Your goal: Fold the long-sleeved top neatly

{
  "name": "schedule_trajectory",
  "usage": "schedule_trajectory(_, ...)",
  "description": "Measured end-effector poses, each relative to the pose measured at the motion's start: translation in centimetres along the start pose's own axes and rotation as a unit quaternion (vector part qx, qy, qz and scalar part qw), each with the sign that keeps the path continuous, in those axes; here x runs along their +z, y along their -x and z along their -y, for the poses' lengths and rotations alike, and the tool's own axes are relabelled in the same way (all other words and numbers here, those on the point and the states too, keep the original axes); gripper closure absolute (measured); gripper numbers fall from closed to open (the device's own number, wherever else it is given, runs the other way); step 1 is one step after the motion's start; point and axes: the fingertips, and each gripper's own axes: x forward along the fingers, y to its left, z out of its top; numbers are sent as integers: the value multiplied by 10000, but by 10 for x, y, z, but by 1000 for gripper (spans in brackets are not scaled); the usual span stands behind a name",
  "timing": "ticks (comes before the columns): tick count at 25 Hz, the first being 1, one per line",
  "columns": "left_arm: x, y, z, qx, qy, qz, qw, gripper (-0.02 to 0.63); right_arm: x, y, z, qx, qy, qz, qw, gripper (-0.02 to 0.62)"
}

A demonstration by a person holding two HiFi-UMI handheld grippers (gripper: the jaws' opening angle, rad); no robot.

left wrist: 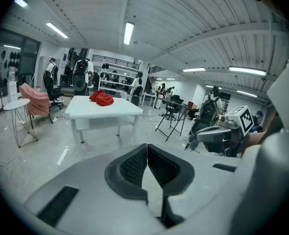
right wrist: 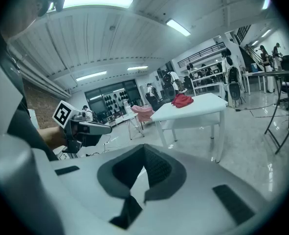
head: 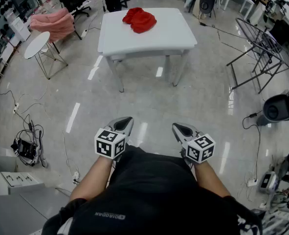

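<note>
Standing well back from the work: left gripper (head: 123,124) and right gripper (head: 181,129) side by side at waist level, tipped slightly down, jaws of each pressed together with nothing between them.

Beyond them: open stretch of glossy floor (head: 149,92).

Farther off: white table (head: 178,35), bearing the red long-sleeved top (head: 140,19), crumpled in a heap toward the far edge, well apart from both grippers.

Step in hand, as judged: approach, garment not yet reached.

For doing it well:
- Walk up square to the table's near long side.
- Open both jaws before reaching in.
- Seek out shoulders or collar first.
- Lift, shake loose, and spread flat with sleeves out before any fold.

Risk: pinching bunched layers and folding a twisted garment.
</note>
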Motion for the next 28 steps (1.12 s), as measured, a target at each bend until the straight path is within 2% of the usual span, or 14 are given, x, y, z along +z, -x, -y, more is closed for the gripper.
schedule_trajectory(11, 3, 0, 4, -16, -40, 21, 10000, 600, 1, 4, 2, -21, 2, 11, 10000, 594)
schedule_trajectory(15, 3, -1, 4, -3, -50, 21, 10000, 600, 6, 5, 1, 44, -146, 167, 9997, 592)
schedule_trajectory(19, 0, -6, 0, -25, 153, -31, 9999, 600, 9, 4, 1, 58, -138, 250, 9996, 591)
schedule_trajectory(22, -3, -7, -1, 2, 279, -82, 9996, 600, 6, 5, 5, -85, -60, 153, 9998, 591)
schedule_trajectory(28, -2, -9, 3, 70, 126, -100, 9998, 600, -5, 8, 5, 28, 26, -123, 9999, 591)
